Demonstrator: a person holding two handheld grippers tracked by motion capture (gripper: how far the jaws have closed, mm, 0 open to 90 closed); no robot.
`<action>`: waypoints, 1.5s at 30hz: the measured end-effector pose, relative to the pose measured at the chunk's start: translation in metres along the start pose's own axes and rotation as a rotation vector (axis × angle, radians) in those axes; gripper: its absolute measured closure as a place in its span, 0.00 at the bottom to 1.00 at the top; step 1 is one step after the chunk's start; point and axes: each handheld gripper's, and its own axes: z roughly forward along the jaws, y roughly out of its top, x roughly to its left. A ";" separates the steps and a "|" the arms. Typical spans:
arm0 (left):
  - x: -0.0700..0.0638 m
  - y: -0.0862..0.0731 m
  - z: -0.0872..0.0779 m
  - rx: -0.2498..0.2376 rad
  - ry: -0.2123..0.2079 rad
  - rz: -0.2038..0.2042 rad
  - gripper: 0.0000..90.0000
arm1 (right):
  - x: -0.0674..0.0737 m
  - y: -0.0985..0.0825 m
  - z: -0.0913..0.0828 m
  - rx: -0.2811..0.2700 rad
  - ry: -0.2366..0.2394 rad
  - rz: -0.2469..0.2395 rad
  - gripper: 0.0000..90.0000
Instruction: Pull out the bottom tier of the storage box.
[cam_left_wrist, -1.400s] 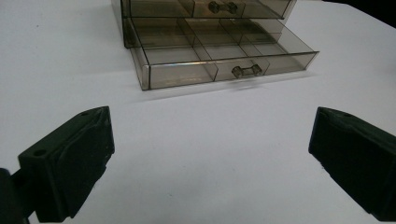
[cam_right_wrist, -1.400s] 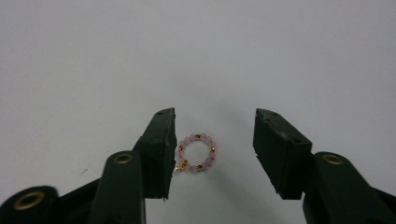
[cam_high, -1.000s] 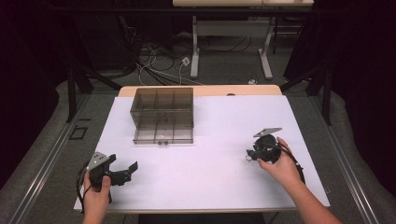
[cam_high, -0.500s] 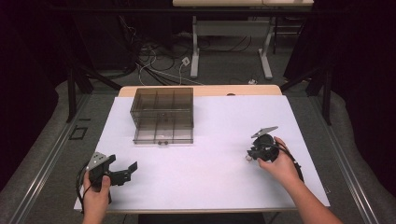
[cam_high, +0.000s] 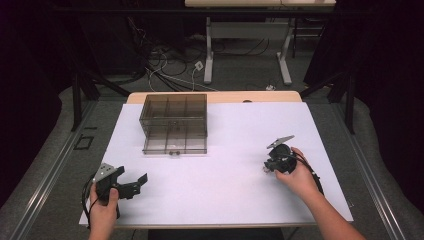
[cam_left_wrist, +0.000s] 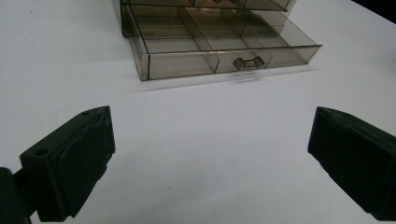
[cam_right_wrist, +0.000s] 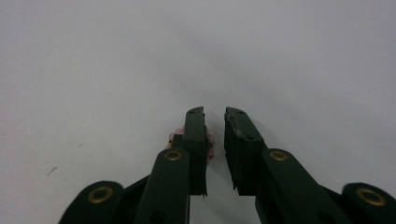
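The right gripper (cam_right_wrist: 215, 114) has its jaws nearly together after closing in, nothing between them; a small pink thing (cam_right_wrist: 210, 144) lies just beside one jaw. The left gripper (cam_left_wrist: 210, 154) gapes wide, the drawer box (cam_left_wrist: 219, 46) at twelve o'clock.

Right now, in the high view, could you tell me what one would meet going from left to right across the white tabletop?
Left gripper, jaws wide open and empty → clear smoky drawer box with its lower drawer pulled out → right gripper, pointed down at the white table.
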 end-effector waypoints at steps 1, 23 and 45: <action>0.000 0.000 0.001 -0.001 0.000 0.003 0.01 | 0.000 0.000 0.001 0.000 0.006 0.001 0.88; 0.002 -0.002 0.001 0.014 0.007 -0.003 0.01 | -0.001 0.000 0.004 0.031 0.039 0.011 0.96; 0.004 -0.002 0.001 0.008 0.012 -0.005 0.01 | -0.004 0.000 -0.001 0.018 0.047 0.060 0.98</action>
